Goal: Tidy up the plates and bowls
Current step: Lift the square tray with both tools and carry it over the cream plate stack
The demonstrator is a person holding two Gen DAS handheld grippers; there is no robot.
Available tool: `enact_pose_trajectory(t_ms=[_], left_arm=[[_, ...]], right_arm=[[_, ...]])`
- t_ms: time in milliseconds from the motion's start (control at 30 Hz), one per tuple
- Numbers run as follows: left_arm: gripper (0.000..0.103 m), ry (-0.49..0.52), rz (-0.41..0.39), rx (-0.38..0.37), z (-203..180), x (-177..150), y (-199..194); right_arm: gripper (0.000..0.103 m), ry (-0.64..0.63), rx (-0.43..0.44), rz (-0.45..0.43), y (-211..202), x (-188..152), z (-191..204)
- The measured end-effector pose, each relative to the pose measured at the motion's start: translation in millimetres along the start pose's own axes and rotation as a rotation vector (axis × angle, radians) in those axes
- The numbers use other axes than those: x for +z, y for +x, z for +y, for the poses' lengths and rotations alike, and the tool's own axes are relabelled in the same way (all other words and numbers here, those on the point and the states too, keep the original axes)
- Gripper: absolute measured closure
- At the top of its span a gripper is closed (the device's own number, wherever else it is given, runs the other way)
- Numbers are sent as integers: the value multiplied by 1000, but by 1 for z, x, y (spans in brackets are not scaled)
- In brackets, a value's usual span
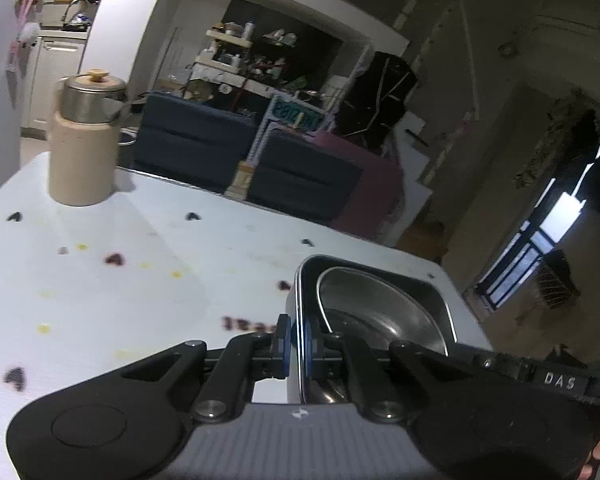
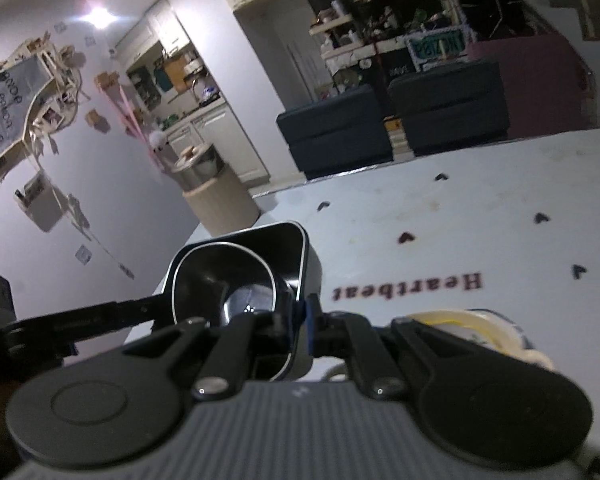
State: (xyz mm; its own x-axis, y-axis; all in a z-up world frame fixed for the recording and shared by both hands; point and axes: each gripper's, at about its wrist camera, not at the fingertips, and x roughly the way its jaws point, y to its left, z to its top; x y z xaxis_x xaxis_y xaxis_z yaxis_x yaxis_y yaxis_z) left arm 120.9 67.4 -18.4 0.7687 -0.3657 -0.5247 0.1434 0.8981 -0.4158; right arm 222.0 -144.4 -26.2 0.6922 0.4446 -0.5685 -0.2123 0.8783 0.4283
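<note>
A square steel container (image 1: 432,292) holds a round steel bowl (image 1: 376,316). My left gripper (image 1: 298,344) is shut on the container's left wall, one blue pad inside and one outside. In the right wrist view the same container (image 2: 296,248) with the bowl (image 2: 224,276) is held tilted above the table. My right gripper (image 2: 300,328) is shut on its right wall. The left gripper's arm (image 2: 80,320) reaches in from the left. A yellow-rimmed plate or bowl (image 2: 472,320) lies on the table under my right gripper, partly hidden.
The white tablecloth (image 1: 140,280) has small hearts and the word "Heartbeat" (image 2: 408,286). A beige jar with a steel lid (image 1: 84,136) stands at the table's far corner. Dark sofas (image 2: 392,124) and shelves lie beyond the table's edge.
</note>
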Motion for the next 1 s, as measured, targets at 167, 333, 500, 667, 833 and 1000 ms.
enact_pose_trajectory(t_ms=[167, 333, 500, 667, 833, 1000], left_arm=[[96, 12, 4, -44, -29, -12, 8], [95, -9, 17, -83, -46, -30, 19], [97, -48, 43, -94, -50, -49, 37], [97, -115, 80, -86, -42, -61, 58], [97, -132, 88, -75, -38, -63, 69], [97, -122, 114, -72, -37, -64, 81]], right_arm=[[95, 26, -24, -25, -26, -8, -21], [95, 68, -38, -57, -48, -19, -43], [95, 119, -59, -81, -55, -29, -54], [96, 164, -86, -82, -42, -37, -61], [97, 184, -123, -50, -28, -42, -65], [97, 240, -155, -29, -20, -46, -78]])
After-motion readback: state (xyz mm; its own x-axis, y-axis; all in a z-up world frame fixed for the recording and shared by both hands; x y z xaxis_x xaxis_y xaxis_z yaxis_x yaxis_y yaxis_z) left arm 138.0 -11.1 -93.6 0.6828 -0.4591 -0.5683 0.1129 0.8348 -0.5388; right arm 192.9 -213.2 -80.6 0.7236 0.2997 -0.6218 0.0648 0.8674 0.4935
